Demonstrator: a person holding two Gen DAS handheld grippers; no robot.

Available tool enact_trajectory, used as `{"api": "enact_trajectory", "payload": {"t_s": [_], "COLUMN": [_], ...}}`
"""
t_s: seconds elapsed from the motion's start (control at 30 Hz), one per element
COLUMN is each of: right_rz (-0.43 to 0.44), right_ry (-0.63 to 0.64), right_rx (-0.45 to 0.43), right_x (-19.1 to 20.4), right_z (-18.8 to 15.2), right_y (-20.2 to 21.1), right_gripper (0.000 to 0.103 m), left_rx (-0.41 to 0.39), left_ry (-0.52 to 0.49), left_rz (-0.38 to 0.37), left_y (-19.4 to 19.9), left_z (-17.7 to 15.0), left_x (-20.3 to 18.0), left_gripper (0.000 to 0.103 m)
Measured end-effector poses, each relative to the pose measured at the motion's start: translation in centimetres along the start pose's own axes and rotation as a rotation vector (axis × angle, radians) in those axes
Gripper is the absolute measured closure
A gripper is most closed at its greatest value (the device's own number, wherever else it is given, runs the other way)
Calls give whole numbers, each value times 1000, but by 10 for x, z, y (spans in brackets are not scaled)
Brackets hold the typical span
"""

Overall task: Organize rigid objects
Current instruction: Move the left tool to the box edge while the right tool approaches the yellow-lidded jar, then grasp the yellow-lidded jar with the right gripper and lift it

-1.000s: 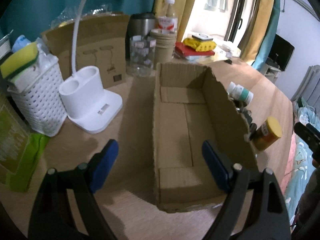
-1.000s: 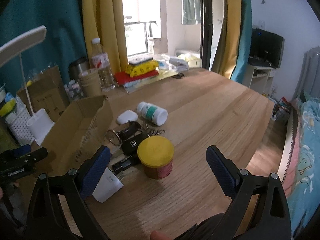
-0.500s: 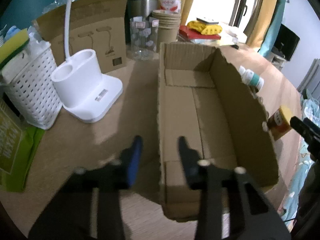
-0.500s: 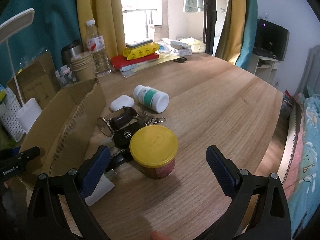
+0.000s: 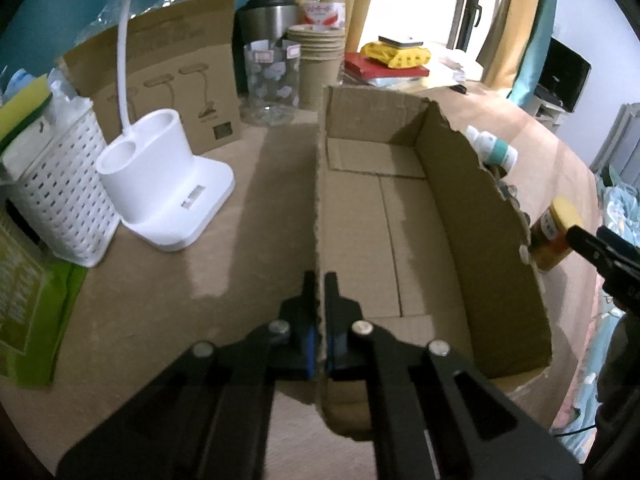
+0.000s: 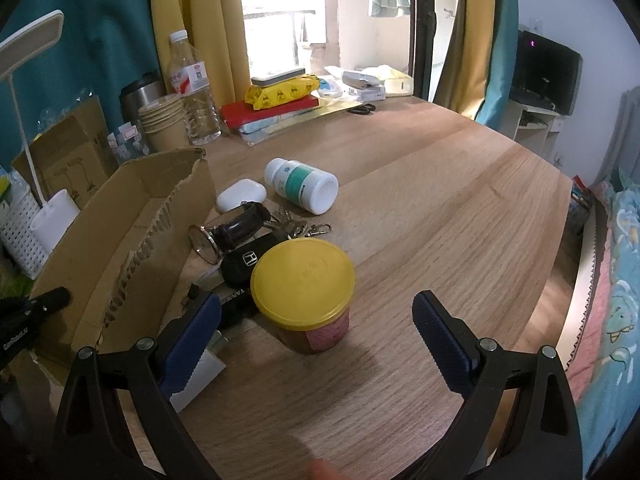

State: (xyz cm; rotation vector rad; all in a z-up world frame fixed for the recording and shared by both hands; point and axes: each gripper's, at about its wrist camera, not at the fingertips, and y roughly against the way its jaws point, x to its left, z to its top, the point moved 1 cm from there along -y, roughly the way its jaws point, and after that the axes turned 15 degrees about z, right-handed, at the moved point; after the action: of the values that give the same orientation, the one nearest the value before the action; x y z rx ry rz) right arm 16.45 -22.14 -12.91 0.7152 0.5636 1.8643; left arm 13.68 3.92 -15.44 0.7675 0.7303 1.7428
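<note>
An empty open cardboard box (image 5: 400, 216) lies on the wooden table. My left gripper (image 5: 319, 292) is shut on the box's left wall near its front end. My right gripper (image 6: 316, 320) is open, its fingers either side of a yellow-lidded jar (image 6: 304, 292) just ahead; the jar also shows in the left wrist view (image 5: 556, 236). Beside the jar lie a car key (image 6: 244, 264), a watch (image 6: 228, 232), a key bunch (image 6: 300, 228), a white earbud case (image 6: 241, 195) and a white pill bottle (image 6: 302, 184) on its side. The box also shows in the right wrist view (image 6: 120, 216).
A white lamp base (image 5: 160, 184), a white basket (image 5: 52, 184), a green pack (image 5: 24, 304) and a flat carton (image 5: 168, 88) stand left of the box. Paper cups (image 6: 164, 128), a water bottle (image 6: 192, 88) and stacked books (image 6: 276, 108) line the back. The table edge (image 6: 560, 240) lies right.
My left gripper has closed from wide open onto the box's left wall. My right gripper has moved forward and closer to the jar, still open.
</note>
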Motion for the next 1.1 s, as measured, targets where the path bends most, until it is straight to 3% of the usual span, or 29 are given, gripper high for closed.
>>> {"api": "enact_trajectory", "payload": {"t_s": [0.67,1.0,1.1], "right_rz": [-1,16,6], "right_ry": [1,38,48], "right_rx": [-8,17,26], "right_x": [-4,-4,-4], "right_z": [1,4,2], "right_y": [0,-21,-27], "right_gripper": [5,5,16], "left_rx": [20,23,21], "left_ry": [40,42,40], "left_rz": [-24,-26,-25], "left_y": [-3,-2,-2], "left_z": [-1,0,0], "left_x": [4,4,4], "left_gripper": [101,100,100]}}
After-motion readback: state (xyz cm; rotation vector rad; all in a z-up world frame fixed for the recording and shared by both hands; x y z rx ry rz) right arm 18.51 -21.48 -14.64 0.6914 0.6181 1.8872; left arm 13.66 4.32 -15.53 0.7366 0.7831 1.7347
